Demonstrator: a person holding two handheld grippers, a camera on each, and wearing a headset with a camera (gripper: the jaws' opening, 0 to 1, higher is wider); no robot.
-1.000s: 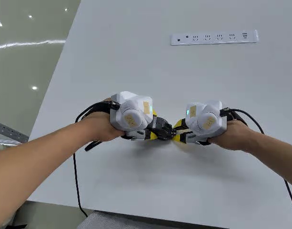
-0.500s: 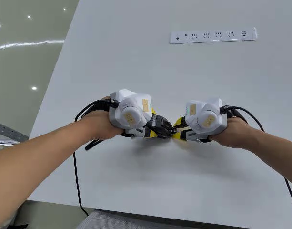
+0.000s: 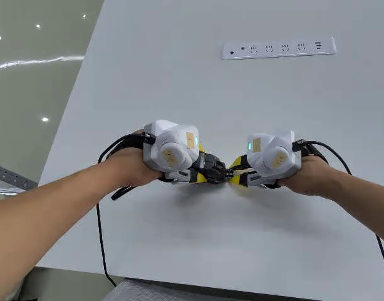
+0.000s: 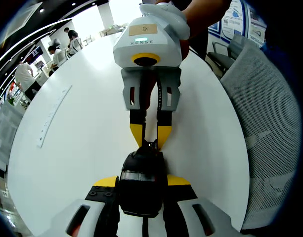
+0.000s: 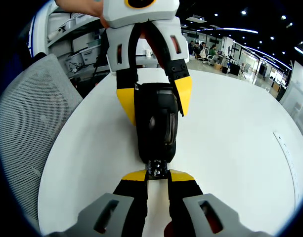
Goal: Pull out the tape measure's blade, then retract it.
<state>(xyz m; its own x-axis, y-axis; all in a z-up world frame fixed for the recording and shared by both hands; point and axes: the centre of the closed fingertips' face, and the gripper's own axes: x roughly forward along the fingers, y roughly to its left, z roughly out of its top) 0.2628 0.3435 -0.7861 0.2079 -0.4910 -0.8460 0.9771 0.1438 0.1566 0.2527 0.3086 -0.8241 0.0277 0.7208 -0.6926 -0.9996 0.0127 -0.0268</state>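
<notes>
Head view, left to right: glossy floor (image 3: 29, 75) beyond the worktop (image 3: 179, 81) edge, a black cable (image 3: 98, 235) hanging off the near edge, then the left hand (image 3: 132, 168) wrapped round the left gripper (image 3: 203, 167). Its fingers hold the tape measure (image 3: 212, 168) — black case, low over the worktop at mid-width, near the front edge. We can't tell whether it touches the surface. Immediately right, the right gripper (image 3: 234, 173) meets it nose to nose, with the right hand (image 3: 307, 179) behind it. A white power strip (image 3: 279, 48) lies far back and to the right, well apart from both grippers.

Left gripper view: power strip at the left, tape measure case dead centre between the gripper's own fingers (image 4: 106, 181), one yellow pad on each side, spread to case width. The right gripper comes in from the top, its fingers narrow and pinched on the blade tip (image 4: 150, 144) right at the case mouth. A grey mesh chair (image 4: 262, 123) sits past the worktop edge on the right.

Right gripper view: mesh chair at the left, then the case lengthwise in the middle, with the left gripper's yellow pads clamping its far half. The right gripper's own fingers (image 5: 134, 176) are almost together — gripping the blade tip, which sits tight against the front of the case.
</notes>
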